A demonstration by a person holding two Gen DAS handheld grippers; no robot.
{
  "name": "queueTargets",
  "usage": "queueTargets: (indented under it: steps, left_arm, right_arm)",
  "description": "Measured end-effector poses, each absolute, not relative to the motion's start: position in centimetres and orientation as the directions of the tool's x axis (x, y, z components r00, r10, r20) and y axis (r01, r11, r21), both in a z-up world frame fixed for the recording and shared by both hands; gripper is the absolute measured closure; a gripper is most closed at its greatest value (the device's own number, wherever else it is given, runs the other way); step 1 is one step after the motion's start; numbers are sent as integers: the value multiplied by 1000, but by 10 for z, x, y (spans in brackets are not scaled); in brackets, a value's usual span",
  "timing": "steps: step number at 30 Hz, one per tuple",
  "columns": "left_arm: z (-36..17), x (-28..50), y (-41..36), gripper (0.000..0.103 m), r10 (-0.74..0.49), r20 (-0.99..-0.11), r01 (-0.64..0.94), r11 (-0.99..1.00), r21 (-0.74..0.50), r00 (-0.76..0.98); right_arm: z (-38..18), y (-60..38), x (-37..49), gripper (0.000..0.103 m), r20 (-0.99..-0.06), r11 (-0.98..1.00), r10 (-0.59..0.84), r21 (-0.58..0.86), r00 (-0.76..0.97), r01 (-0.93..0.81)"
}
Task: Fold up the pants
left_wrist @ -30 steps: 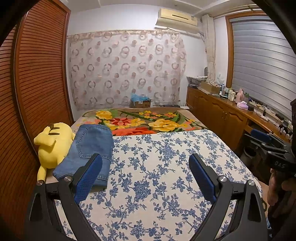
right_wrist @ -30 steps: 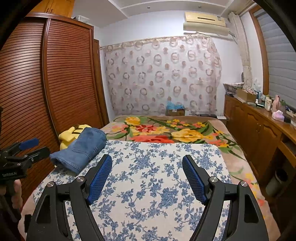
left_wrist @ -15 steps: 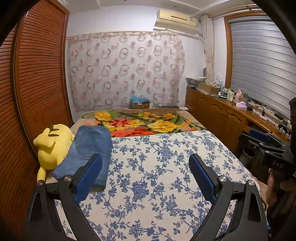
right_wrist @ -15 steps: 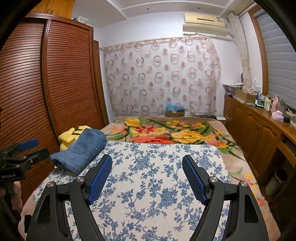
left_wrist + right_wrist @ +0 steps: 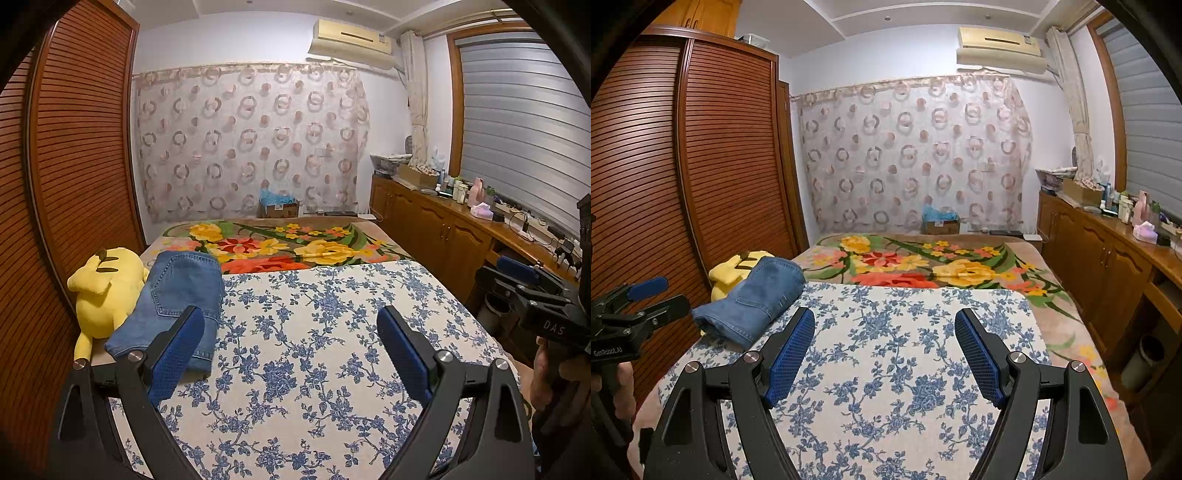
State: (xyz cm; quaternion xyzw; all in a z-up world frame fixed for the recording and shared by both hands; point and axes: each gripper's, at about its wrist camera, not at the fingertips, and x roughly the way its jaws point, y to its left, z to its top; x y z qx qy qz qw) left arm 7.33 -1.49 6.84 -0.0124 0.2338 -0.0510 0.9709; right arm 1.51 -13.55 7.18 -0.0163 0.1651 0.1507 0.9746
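Blue denim pants (image 5: 177, 299) lie folded into a compact stack at the left side of the bed, also seen from the right wrist view as folded pants (image 5: 753, 295). My left gripper (image 5: 291, 325) hovers open over the blue-flowered sheet (image 5: 314, 332), its left fingertip just in front of the pants' near hem, nothing between the pads. My right gripper (image 5: 884, 326) is open too, above the same sheet (image 5: 894, 350), to the right of the pants and apart from them. Each gripper shows at the edge of the other's view, held by a hand.
A yellow plush toy (image 5: 103, 291) lies against the pants' left side by the slatted wooden wardrobe (image 5: 55, 184). A bright floral blanket (image 5: 288, 247) covers the far end of the bed. Wooden cabinets (image 5: 443, 236) with clutter on top line the right wall.
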Motion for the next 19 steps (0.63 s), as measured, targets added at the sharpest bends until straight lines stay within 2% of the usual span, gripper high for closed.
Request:
queueTargets:
  steps: [19]
  left_arm:
    - [69, 72, -16, 8, -105, -452, 94, 994, -48, 886]
  right_arm:
    - [71, -137, 16, 23, -325, 955, 286, 21, 901, -295]
